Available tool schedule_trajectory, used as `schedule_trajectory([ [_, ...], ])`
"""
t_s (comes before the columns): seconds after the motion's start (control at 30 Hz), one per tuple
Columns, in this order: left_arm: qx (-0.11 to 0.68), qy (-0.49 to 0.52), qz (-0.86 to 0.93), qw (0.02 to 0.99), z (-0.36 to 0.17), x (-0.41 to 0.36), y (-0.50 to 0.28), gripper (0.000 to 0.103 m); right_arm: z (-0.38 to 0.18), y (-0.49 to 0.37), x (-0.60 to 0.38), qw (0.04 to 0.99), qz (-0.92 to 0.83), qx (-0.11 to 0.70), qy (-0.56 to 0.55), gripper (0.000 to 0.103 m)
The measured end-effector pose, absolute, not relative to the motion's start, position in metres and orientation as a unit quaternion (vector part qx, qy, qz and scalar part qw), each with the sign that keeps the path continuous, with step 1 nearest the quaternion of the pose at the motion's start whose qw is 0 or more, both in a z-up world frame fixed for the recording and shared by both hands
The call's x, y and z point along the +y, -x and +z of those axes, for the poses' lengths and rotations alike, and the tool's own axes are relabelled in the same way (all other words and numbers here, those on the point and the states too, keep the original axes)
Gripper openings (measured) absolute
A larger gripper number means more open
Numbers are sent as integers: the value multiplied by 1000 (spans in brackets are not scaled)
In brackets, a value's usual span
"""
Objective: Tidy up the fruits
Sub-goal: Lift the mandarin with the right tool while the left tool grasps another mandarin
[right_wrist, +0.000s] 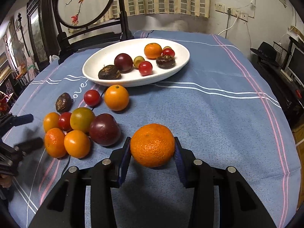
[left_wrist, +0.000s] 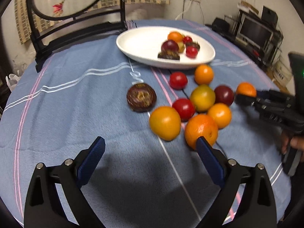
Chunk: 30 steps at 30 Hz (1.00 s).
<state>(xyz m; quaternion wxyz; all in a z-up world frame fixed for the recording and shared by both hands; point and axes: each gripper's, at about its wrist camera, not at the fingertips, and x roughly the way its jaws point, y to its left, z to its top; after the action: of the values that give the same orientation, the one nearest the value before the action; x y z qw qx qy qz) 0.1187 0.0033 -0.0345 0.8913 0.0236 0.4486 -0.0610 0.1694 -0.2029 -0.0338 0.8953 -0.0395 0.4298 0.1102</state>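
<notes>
My right gripper (right_wrist: 153,152) is shut on a mandarin orange (right_wrist: 152,144), held just above the blue cloth; it also shows in the left wrist view (left_wrist: 246,89). My left gripper (left_wrist: 151,148) is open and empty, just in front of a cluster of loose fruit: oranges (left_wrist: 165,122), red tomatoes (left_wrist: 183,108), a dark plum (left_wrist: 224,95) and a brown water chestnut (left_wrist: 141,97). A white oval plate (right_wrist: 106,57) at the back holds several fruits, among them an orange (right_wrist: 152,50) and a plum (right_wrist: 123,62).
The table is covered by a blue cloth (right_wrist: 218,114) with pink and white stripes. A dark wooden screen stand (right_wrist: 85,5) rises behind the plate. A monitor and clutter (left_wrist: 254,30) stand off the table at right.
</notes>
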Motion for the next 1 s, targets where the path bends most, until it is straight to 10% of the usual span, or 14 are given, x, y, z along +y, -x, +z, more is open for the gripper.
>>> schedule_trajectory([
  [0.53, 455, -45, -61, 887, -40, 6, -124, 82, -29, -164, -198, 897, 124, 422, 45, 43],
  [1.0, 440, -19, -68, 895, -49, -12, -141, 41, -27, -161, -191, 896, 131, 419, 56, 43],
])
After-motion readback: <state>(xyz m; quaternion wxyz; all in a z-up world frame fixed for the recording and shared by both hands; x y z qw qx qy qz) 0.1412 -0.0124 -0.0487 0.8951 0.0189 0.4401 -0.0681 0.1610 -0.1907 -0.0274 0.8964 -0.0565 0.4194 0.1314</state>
